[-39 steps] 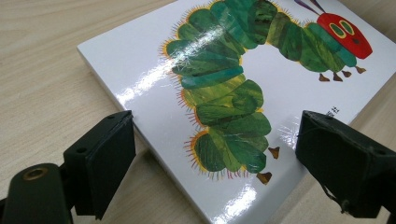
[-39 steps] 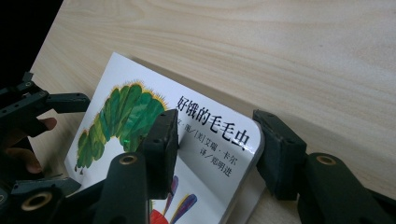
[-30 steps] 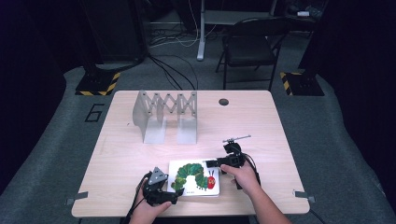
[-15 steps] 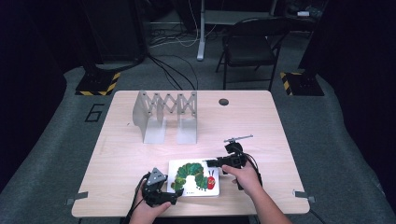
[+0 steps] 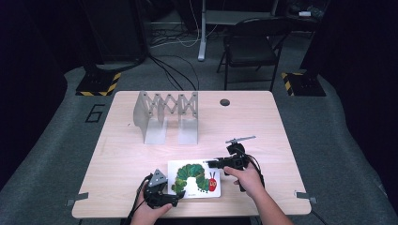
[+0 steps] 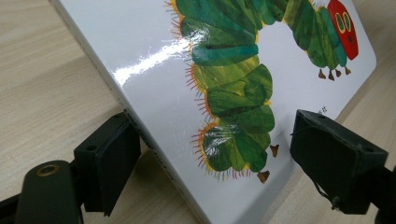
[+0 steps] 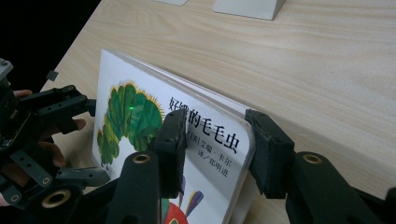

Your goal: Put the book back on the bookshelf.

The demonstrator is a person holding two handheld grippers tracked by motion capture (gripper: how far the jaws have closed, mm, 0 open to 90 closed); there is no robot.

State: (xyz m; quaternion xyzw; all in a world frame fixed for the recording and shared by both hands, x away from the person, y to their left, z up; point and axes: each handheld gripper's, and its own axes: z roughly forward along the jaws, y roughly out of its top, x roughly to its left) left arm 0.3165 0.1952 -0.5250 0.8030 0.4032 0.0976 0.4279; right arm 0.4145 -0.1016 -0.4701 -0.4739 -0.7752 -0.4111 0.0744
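A white picture book (image 5: 195, 180) with a green caterpillar on its cover sits near the table's front edge. My right gripper (image 5: 209, 164) reaches in from the right. In the right gripper view, that gripper (image 7: 217, 144) is shut on the book (image 7: 140, 116) at its corner, one jaw on the cover and one behind it. The book looks tipped up off the wood. My left gripper (image 5: 177, 196) is at the book's left edge. In the left gripper view, the left gripper (image 6: 219, 163) stands open, its jaws wide apart on either side of the book's (image 6: 187, 70) raised edge.
A grey folding metal rack (image 5: 166, 117) stands at the back left of the wooden table (image 5: 263, 122). A small round cable hole (image 5: 225, 102) is at the back. A black folding chair (image 5: 253, 47) and floor cables lie beyond the table.
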